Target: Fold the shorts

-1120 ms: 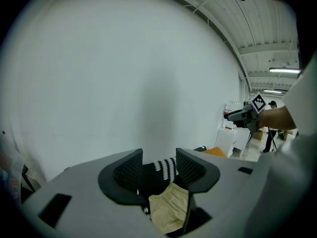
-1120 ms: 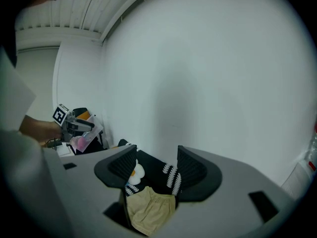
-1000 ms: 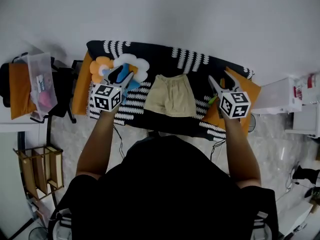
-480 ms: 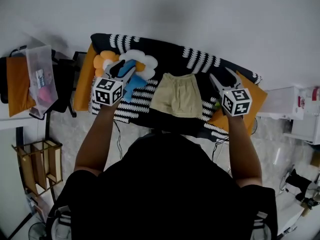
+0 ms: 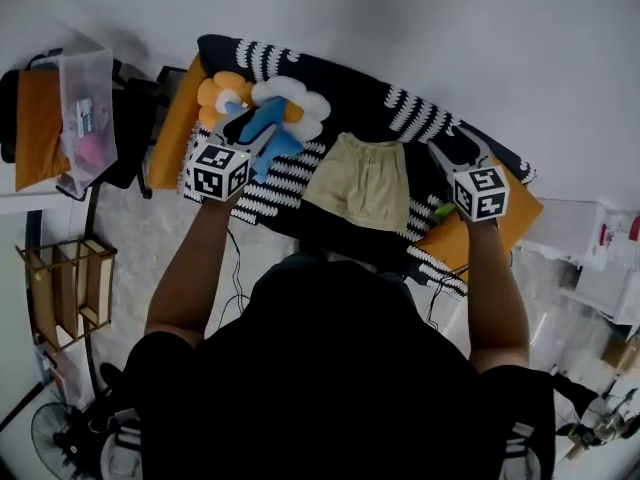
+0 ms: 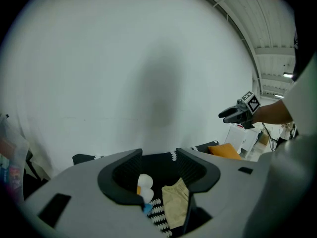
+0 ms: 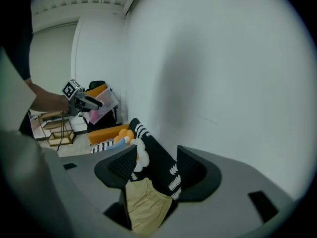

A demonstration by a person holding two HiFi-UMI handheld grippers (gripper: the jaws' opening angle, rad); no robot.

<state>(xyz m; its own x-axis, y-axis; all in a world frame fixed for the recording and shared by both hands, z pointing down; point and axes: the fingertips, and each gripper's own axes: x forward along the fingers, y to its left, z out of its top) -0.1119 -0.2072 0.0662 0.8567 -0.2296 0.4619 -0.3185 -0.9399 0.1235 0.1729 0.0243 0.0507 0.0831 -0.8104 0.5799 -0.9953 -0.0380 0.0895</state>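
Observation:
Beige shorts (image 5: 362,180) lie flat on a black cloth with white stripes (image 5: 345,113) that covers the table. They also show in the left gripper view as shorts (image 6: 174,205) and in the right gripper view as shorts (image 7: 143,207), below the jaws in both. My left gripper (image 5: 248,140) hangs to the left of the shorts, over a flower-shaped plush toy (image 5: 272,116), with its jaws apart and empty. My right gripper (image 5: 455,148) hovers to the right of the shorts, open with nothing between its jaws. Neither gripper touches the shorts.
Orange padding (image 5: 505,220) sticks out from under the cloth at the table's right and left ends. A chair with a clear bag (image 5: 85,128) stands at the left, with a wooden rack (image 5: 70,293) below it. White boxes (image 5: 600,268) stand at the right.
Both grippers have come lower toward the table, one on each side of the shorts. The head view has shifted, so the table now lies slanted. Both stay open.

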